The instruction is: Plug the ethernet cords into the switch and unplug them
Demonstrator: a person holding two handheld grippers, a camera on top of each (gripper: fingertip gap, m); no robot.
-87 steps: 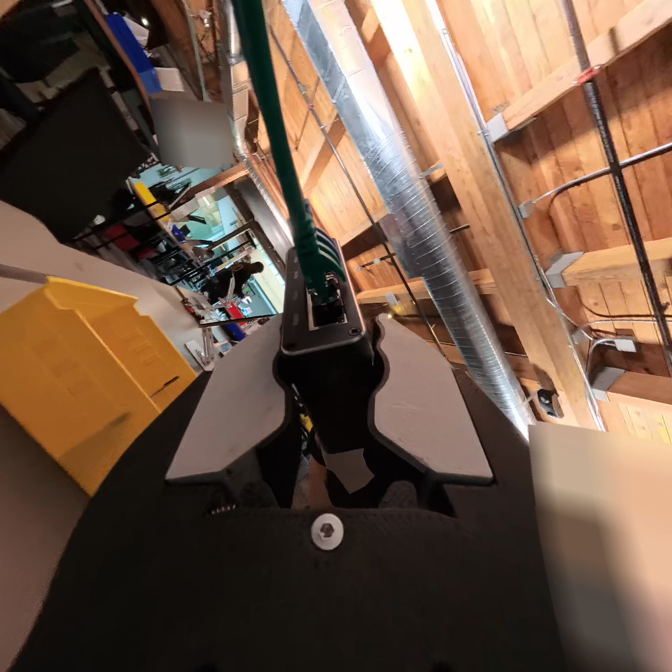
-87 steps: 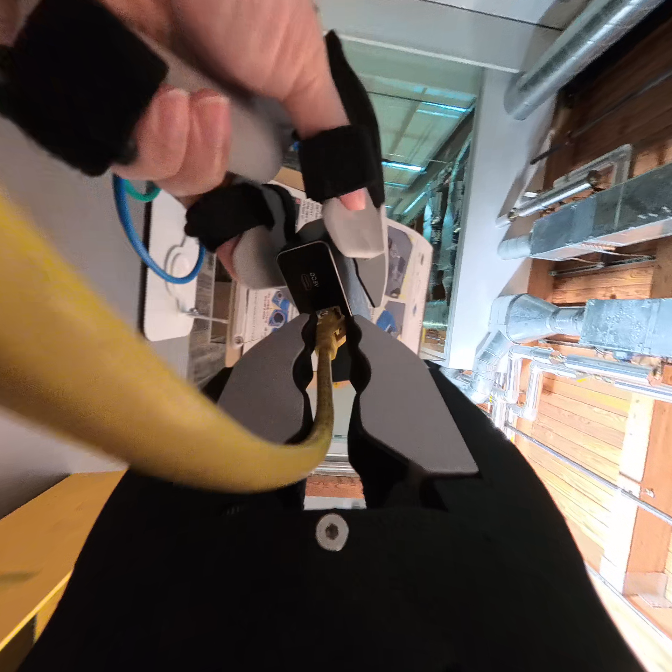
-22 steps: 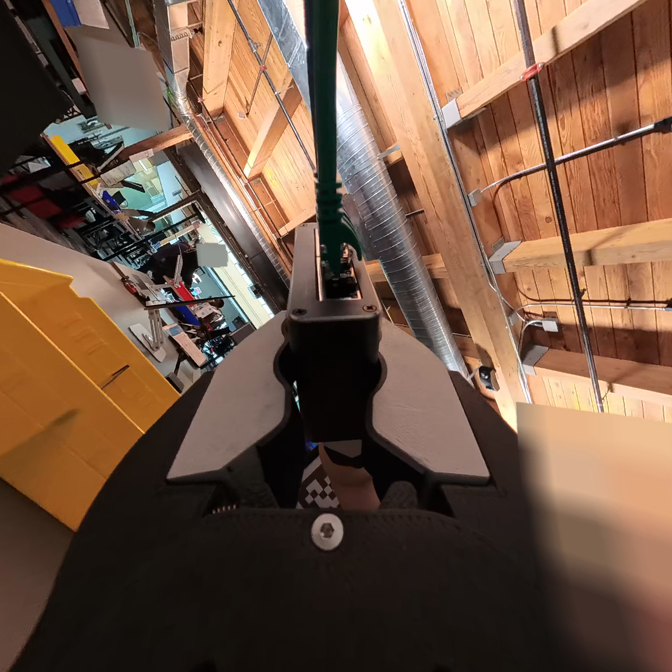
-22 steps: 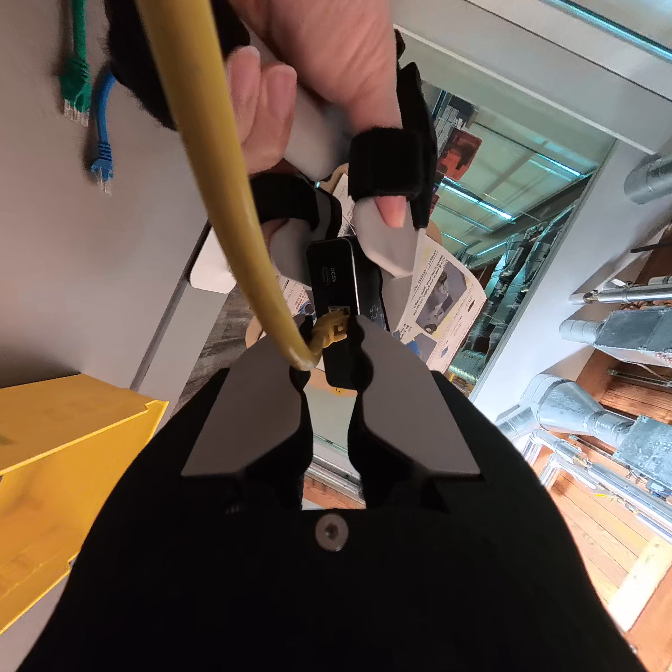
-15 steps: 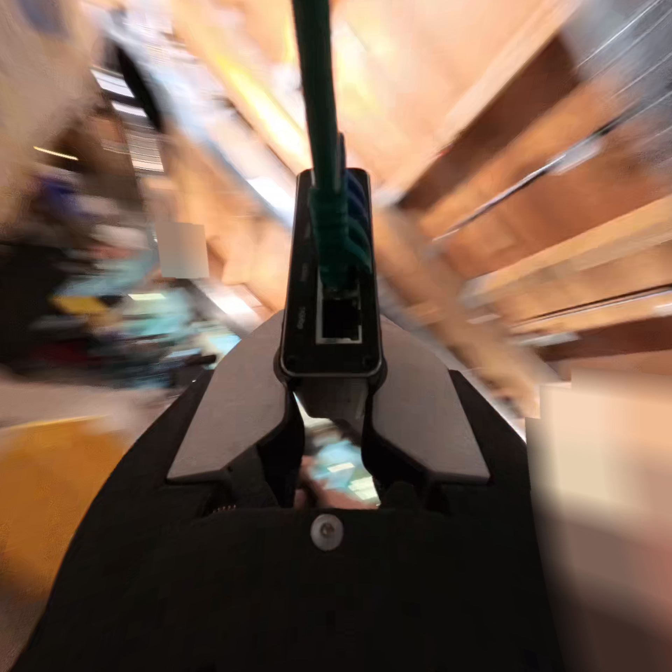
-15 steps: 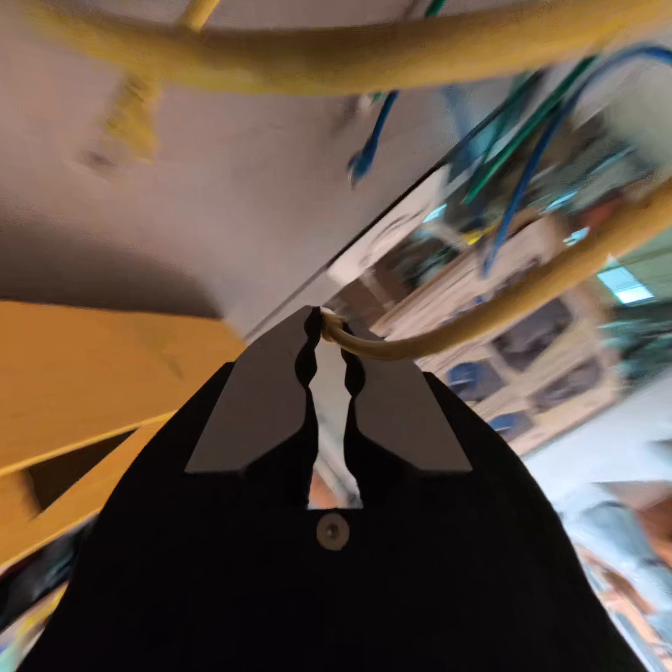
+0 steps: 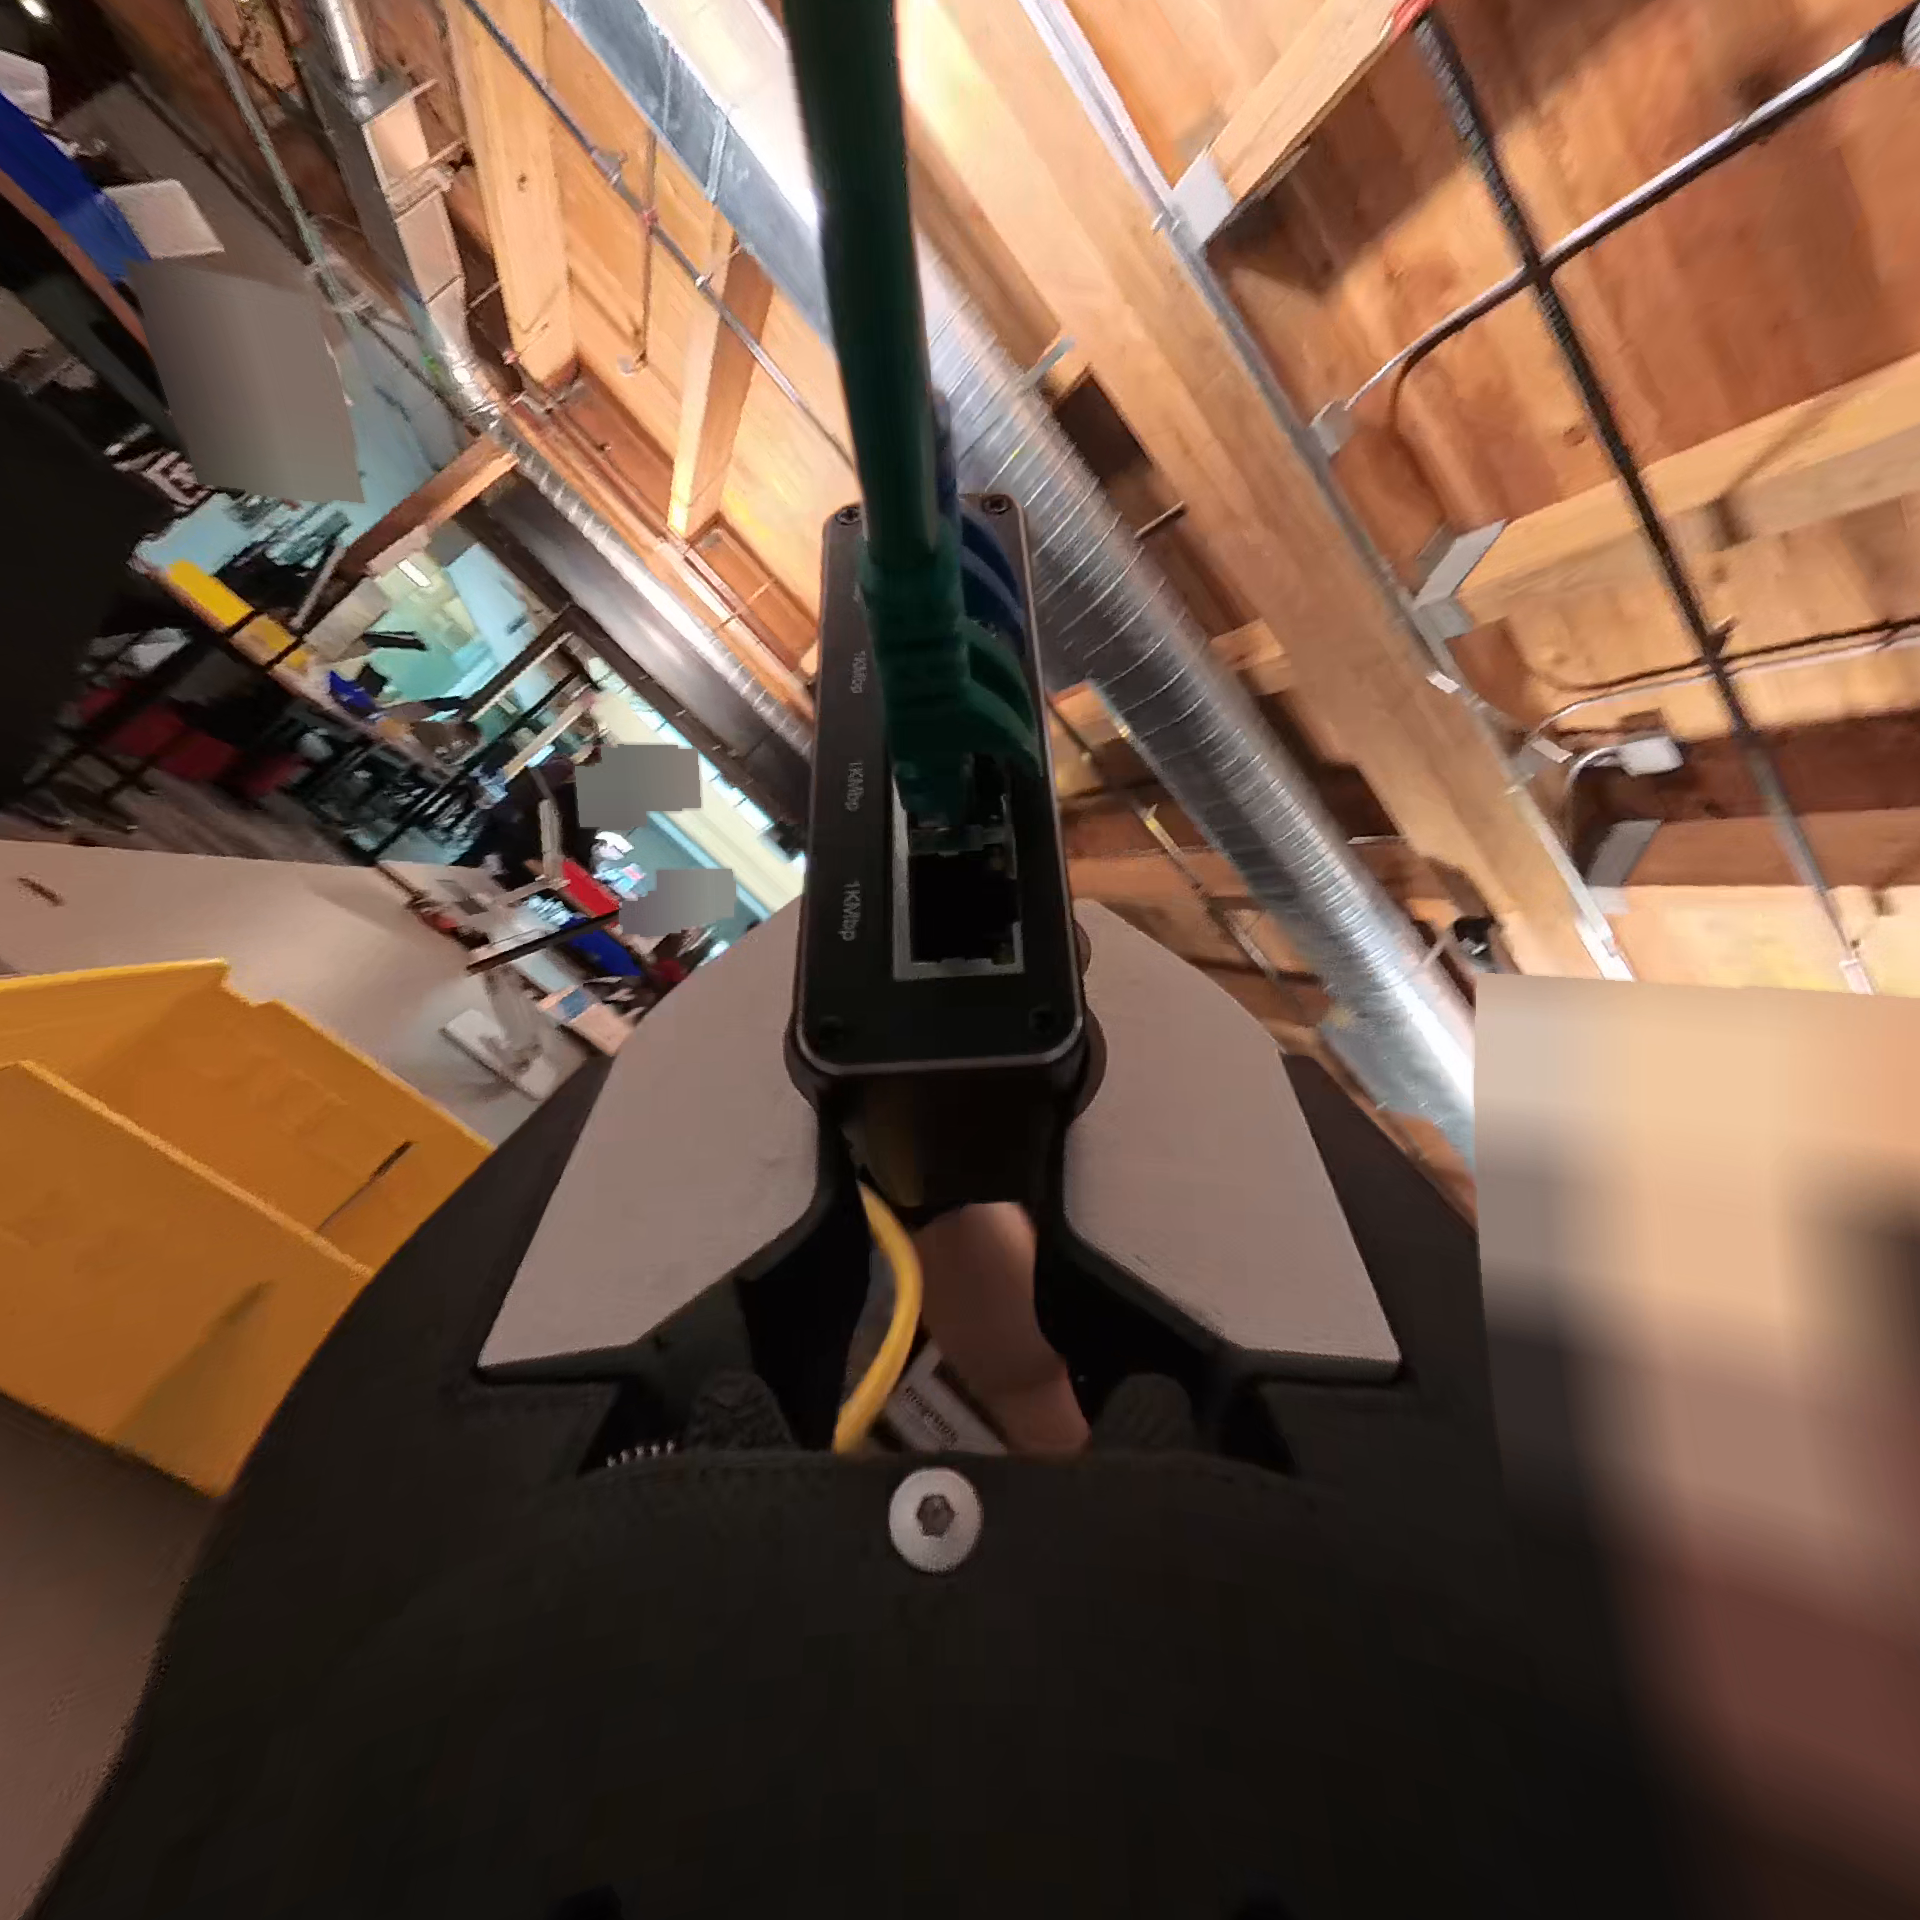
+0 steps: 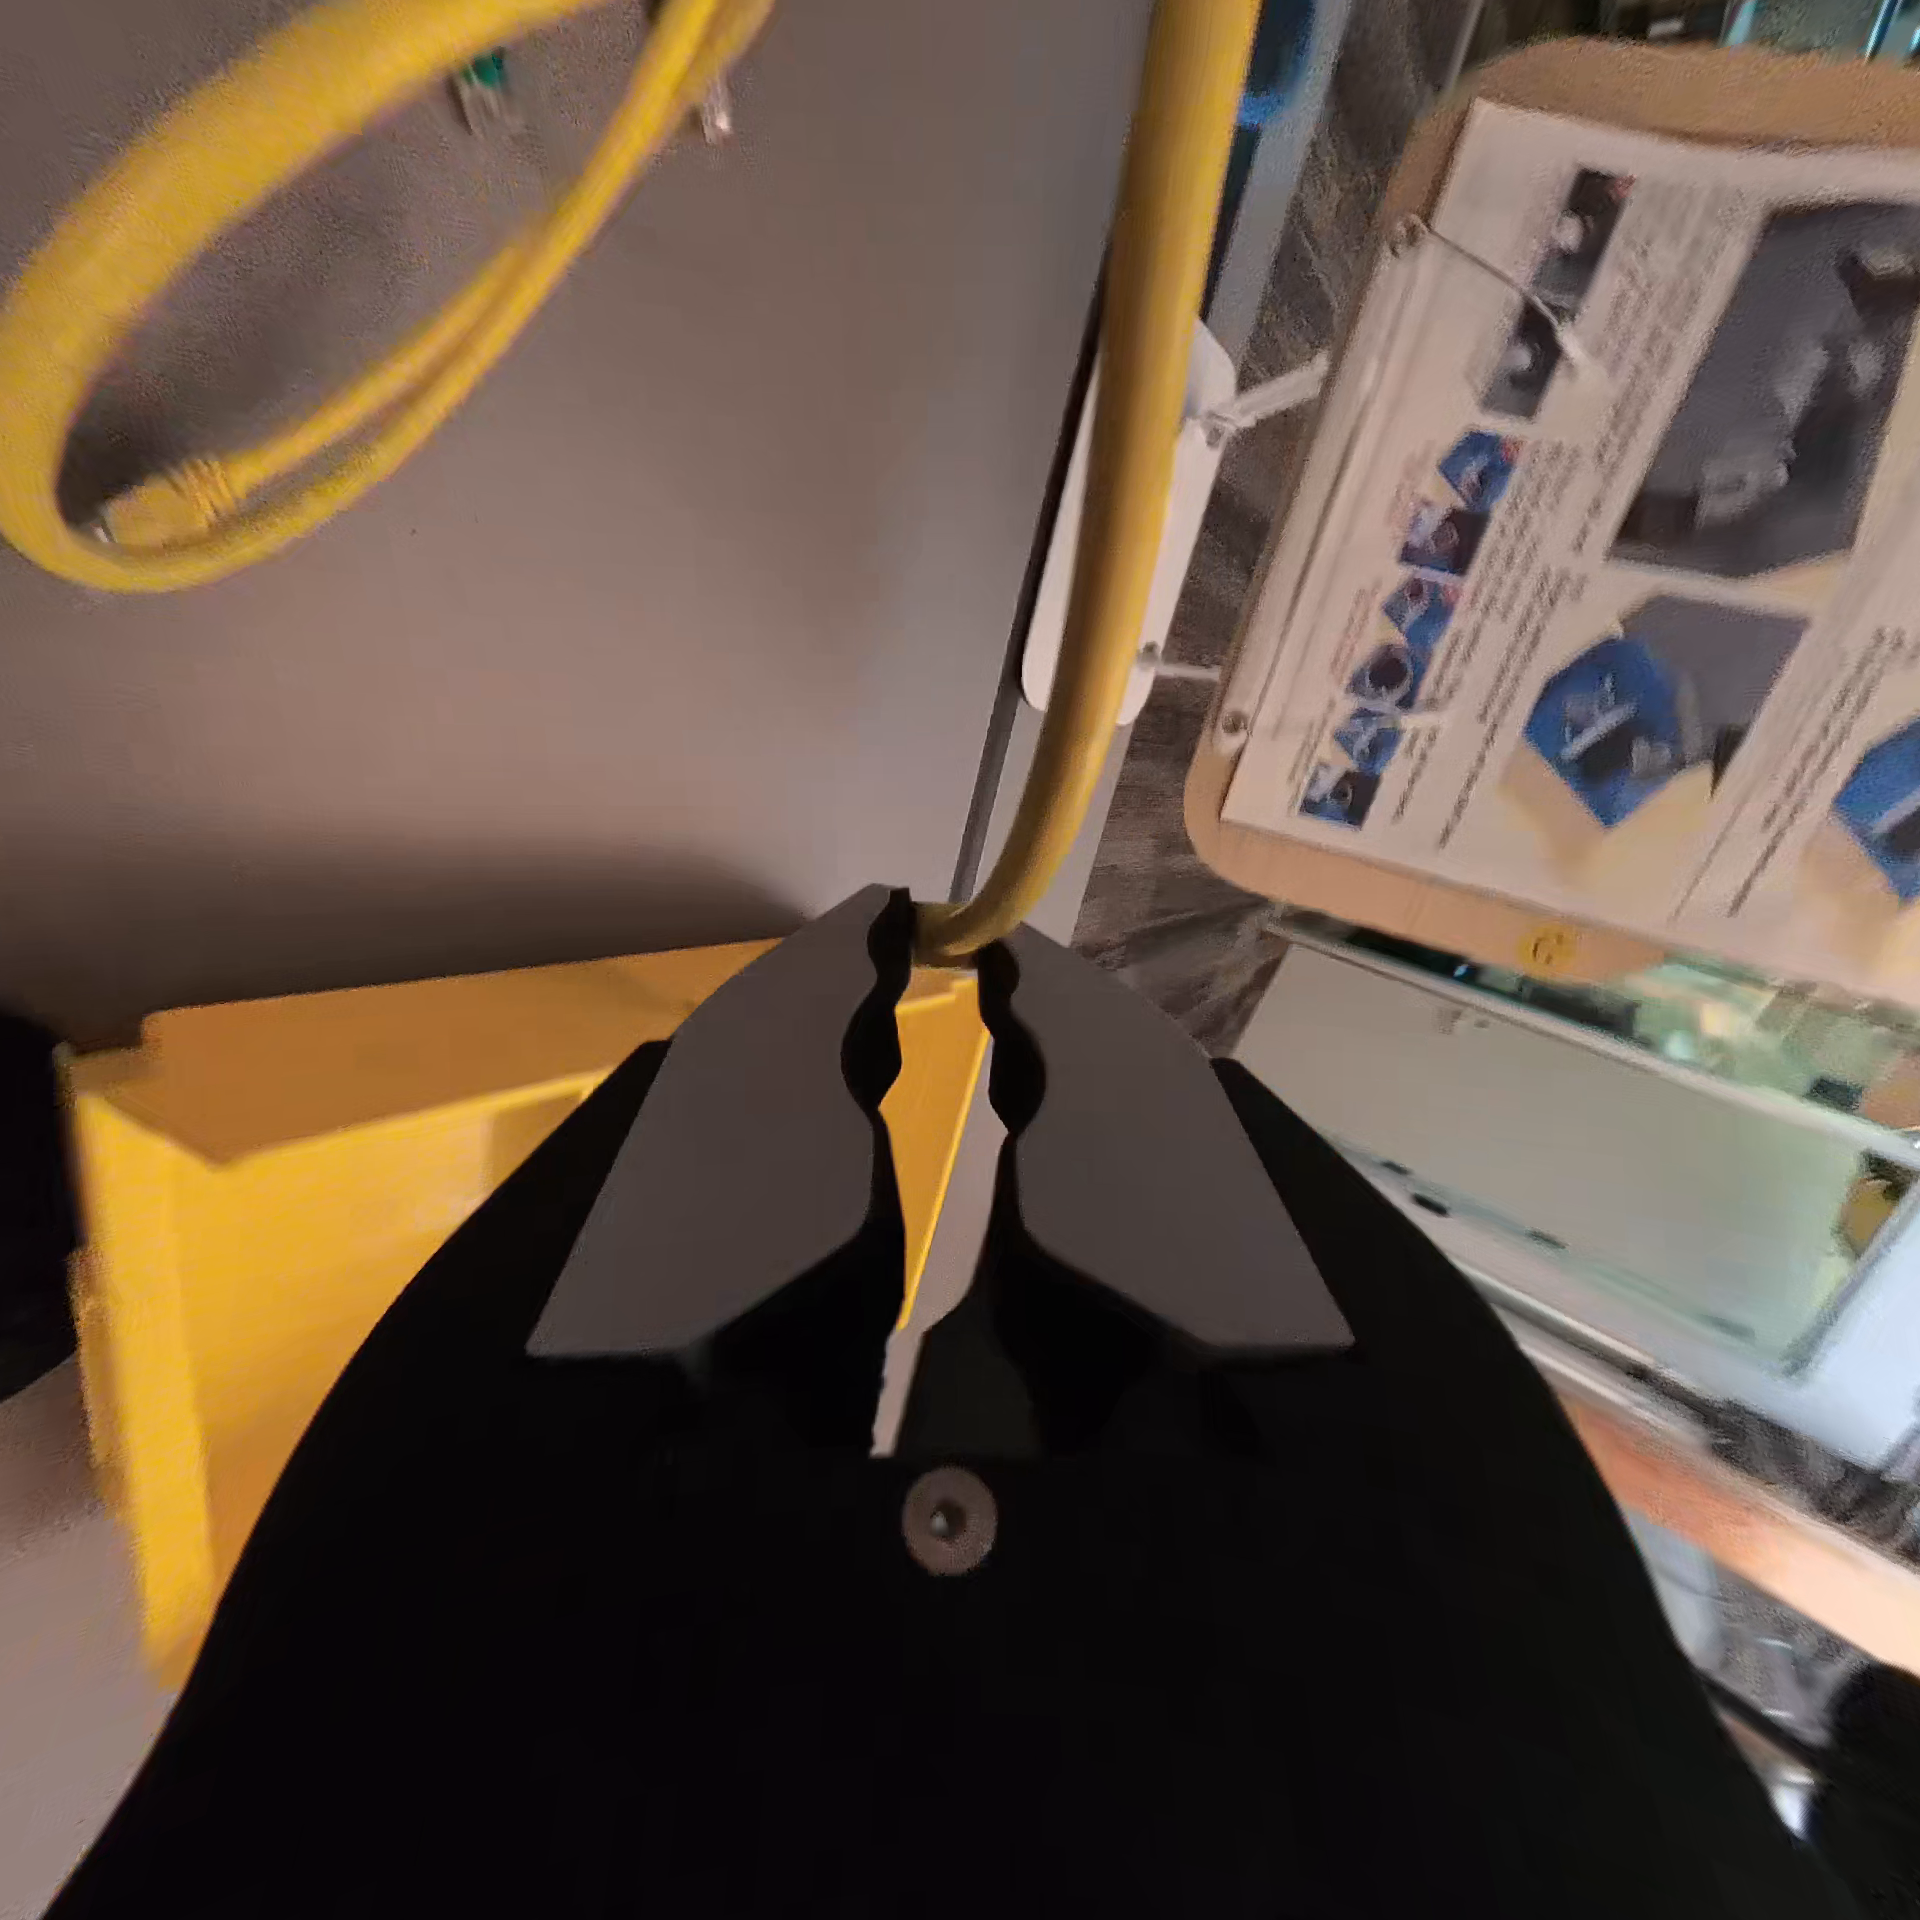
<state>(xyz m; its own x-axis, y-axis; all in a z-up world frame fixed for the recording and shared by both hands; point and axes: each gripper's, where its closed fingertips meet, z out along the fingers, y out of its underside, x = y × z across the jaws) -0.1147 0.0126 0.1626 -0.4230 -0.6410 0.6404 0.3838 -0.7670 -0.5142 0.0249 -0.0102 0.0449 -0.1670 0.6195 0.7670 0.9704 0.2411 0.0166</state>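
left gripper [image 7: 940, 1049] clamped on black switch [image 7: 935, 987], green cord [image 7: 914, 582] plugged in beyond its empty nearest port | right gripper [image 8: 940, 935] apparently pinching yellow cord [image 8: 1122, 540], away from switch

Green cord [image 7: 894, 343] runs off the top edge; its far end unseen. Blue plugs [image 7: 987, 566] mostly hidden behind it. Yellow cord's [image 8: 1132, 499] plug hidden between the right gripper's [image 8: 940, 935] fingers. Poster [image 8: 1621, 499] motion-blurred, cut off at right.
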